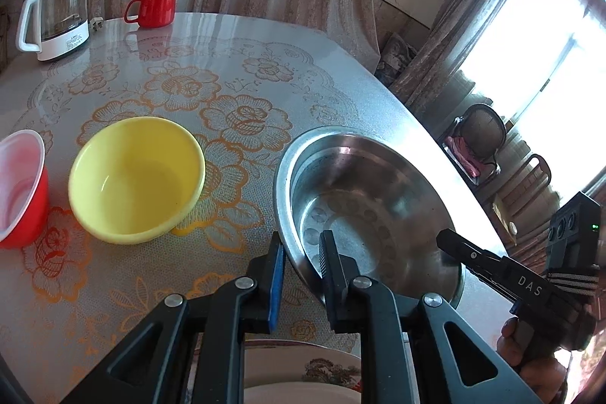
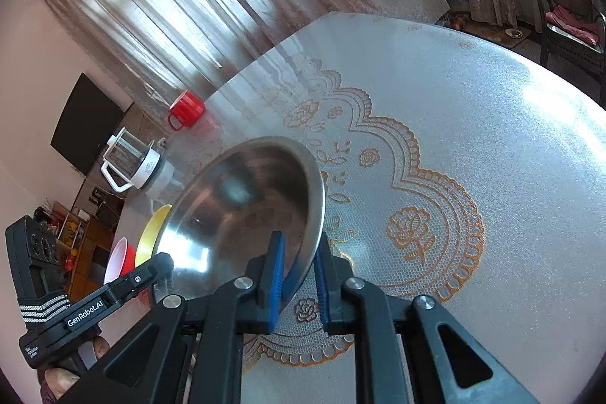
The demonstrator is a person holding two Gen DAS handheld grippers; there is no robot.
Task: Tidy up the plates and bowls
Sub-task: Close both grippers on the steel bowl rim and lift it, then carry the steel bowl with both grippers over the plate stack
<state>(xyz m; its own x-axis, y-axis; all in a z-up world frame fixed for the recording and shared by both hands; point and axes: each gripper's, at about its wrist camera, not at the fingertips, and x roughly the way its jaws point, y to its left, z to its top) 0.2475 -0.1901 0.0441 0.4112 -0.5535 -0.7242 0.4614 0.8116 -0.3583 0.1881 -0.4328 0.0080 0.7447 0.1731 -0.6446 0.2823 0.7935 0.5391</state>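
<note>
A steel bowl (image 1: 363,199) sits near the table's right edge, held from two sides. My left gripper (image 1: 301,252) is shut on its near-left rim, one finger inside and one outside. In the right wrist view my right gripper (image 2: 299,258) is shut on the steel bowl's (image 2: 242,203) near rim, and the bowl looks tilted there. Whether its base touches the table is unclear. A yellow bowl (image 1: 136,180) stands to the left, and a red bowl (image 1: 19,192) with a white inside is beyond it. A patterned plate (image 1: 303,366) lies under my left gripper.
A red mug (image 1: 155,8) and a glass kettle (image 1: 57,17) stand at the table's far left. The lace-covered table (image 2: 473,108) extends to the right of the steel bowl. A chair (image 1: 481,135) stands past the table's right edge.
</note>
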